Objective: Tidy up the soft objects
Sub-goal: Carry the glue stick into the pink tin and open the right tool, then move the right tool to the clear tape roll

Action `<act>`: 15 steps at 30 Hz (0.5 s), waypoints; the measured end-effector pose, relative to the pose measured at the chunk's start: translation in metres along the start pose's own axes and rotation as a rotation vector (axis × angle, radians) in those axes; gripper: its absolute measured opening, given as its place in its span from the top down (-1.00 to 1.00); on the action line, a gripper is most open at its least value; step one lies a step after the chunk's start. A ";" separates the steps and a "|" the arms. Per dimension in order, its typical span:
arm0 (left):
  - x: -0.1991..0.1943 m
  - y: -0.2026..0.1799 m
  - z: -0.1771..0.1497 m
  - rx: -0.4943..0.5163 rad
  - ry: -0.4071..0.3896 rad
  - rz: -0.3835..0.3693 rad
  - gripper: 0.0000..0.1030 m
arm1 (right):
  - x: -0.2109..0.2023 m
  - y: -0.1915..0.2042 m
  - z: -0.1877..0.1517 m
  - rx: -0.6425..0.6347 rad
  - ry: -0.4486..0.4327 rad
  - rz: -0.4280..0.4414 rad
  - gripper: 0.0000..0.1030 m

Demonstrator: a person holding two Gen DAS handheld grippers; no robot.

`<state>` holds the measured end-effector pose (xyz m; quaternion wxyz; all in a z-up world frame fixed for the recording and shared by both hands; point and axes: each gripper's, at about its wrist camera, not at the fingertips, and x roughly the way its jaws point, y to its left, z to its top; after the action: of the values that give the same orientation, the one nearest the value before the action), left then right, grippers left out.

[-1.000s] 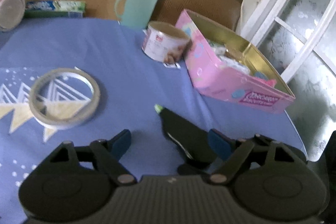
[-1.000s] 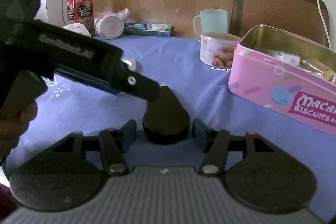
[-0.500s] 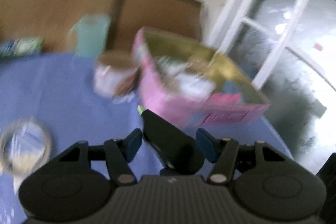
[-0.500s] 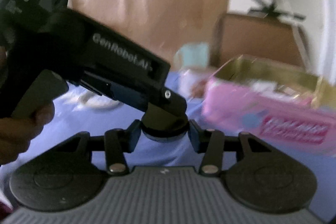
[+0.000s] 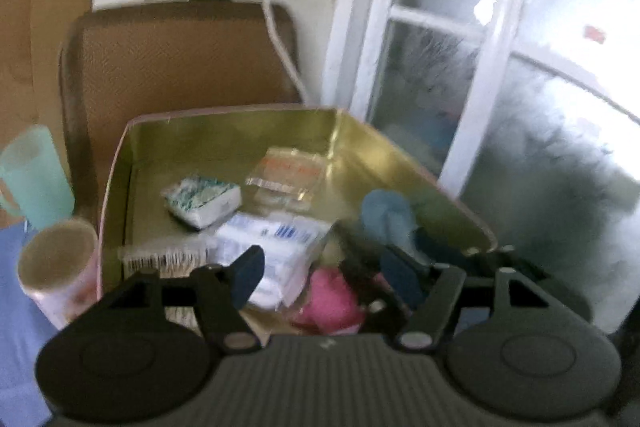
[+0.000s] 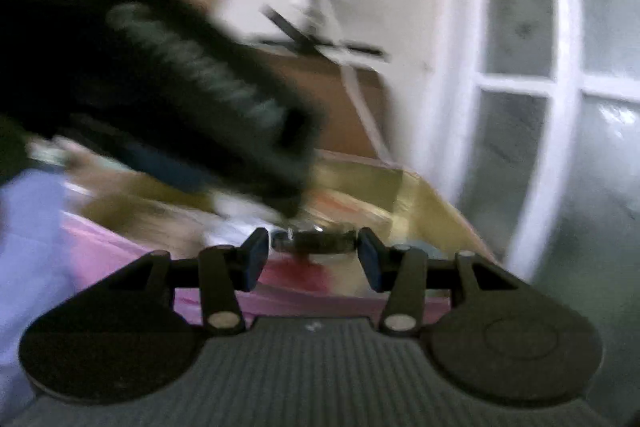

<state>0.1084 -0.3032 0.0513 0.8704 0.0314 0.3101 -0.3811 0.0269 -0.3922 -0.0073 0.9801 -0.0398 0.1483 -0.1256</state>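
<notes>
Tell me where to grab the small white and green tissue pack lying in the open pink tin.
Grip the tissue pack across its two long sides, near the middle, coming straight down from above. It lies flat on the floor of the tin, whose walls would likely block a level approach, and nothing covers its top. Mind the clear packet close beside it.
</notes>
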 end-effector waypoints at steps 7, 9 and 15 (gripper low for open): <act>-0.029 0.011 -0.015 -0.012 -0.044 0.012 -0.48 | -0.025 -0.002 -0.014 0.063 -0.073 0.040 -0.42; -0.040 0.011 -0.019 -0.002 -0.069 0.023 -0.48 | -0.031 0.000 -0.015 0.062 -0.088 0.056 -0.42; -0.093 0.037 -0.046 -0.037 -0.140 0.037 -0.48 | -0.049 0.019 -0.015 0.034 -0.096 0.120 -0.42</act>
<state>0.0618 -0.2034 0.0604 0.8974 -0.0058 0.2547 -0.3602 -0.0189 -0.3621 -0.0099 0.9924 -0.0204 0.1013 -0.0672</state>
